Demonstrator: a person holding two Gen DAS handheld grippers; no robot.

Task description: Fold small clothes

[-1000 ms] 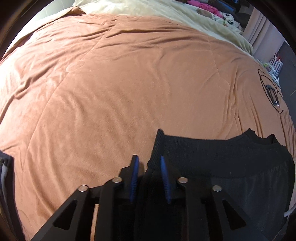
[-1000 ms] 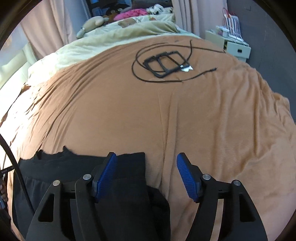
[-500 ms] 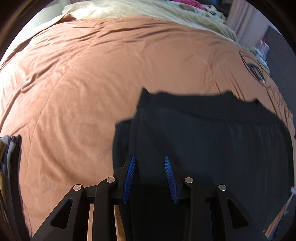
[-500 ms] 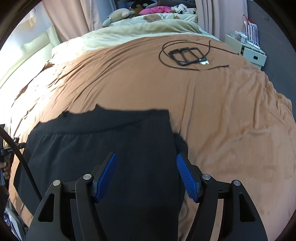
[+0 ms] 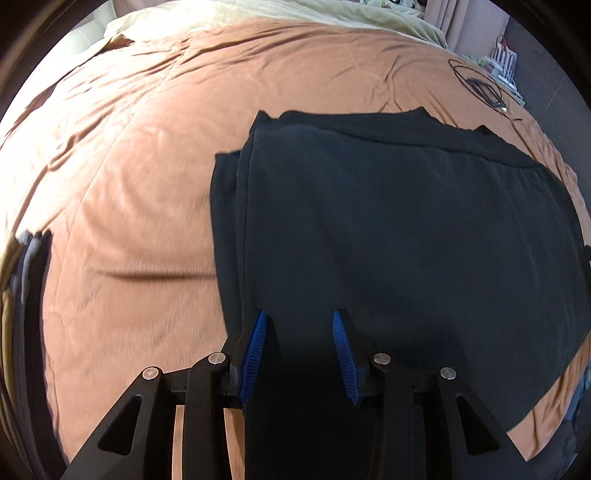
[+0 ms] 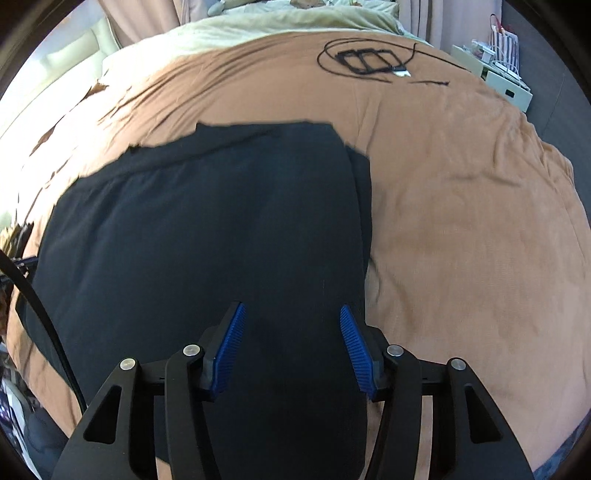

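Black garment (image 5: 399,236) spread flat on brown bedspread (image 5: 122,177), one side edge already doubled under; further folds left, by the look of it. Left gripper (image 5: 297,341) just opening, right gripper (image 6: 290,338) just narrowing, both apart above cloth, gripping nothing.

The garment (image 5: 406,236) is plain black with a faint fine rib. The blanket (image 5: 140,147) is plain rust-orange, browner in the right view. At its far edge the bedding (image 6: 280,26) is pale cream-yellow. A black cable and frame (image 6: 369,61) lie near the far right corner. The gripper (image 5: 299,350) pads (image 5: 255,350) are ribbed blue on black arms. The stack (image 5: 22,273) at the left edge looks grey and tan, though blurred.
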